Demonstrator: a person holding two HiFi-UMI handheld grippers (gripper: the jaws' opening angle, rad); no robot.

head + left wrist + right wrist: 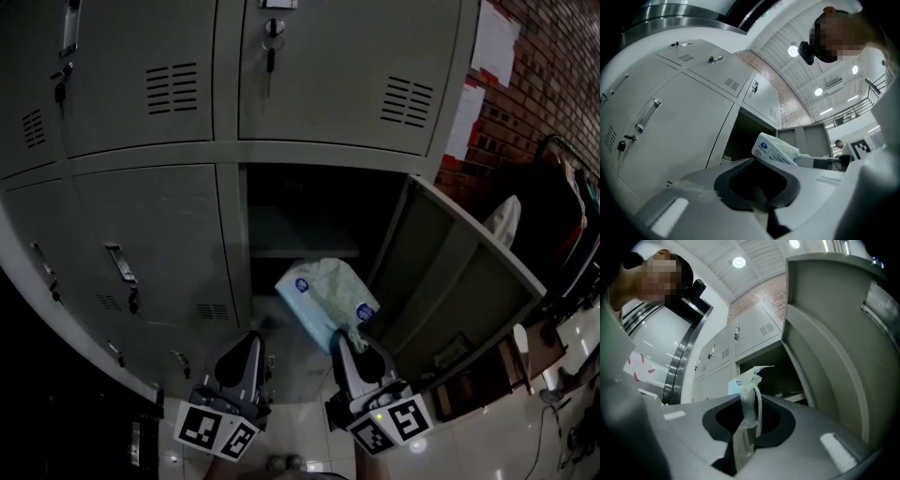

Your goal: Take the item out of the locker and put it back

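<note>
right gripper view: your right gripper (pixel 747 427) jaws nearly closed, pinching crimped end of white-and-blue pack (pixel 744 383). pack held at mouth of open lower locker (pixel 234 234), beside swung-out door (pixel 450 281); inside or outside sill, cannot tell. your left gripper (pixel 253 349) jaws together, empty, apart from pack. both grippers side by side, tilted slightly up toward locker. pale tiled floor (pixel 487 441), brick wall (pixel 553 56) on right.

A locker area in a large hall: grey metal lockers (pixel 141 94), brick wall (pixel 562 47) at right, high ribbed ceiling (pixel 776 40) with round lamps (pixel 793 50).
</note>
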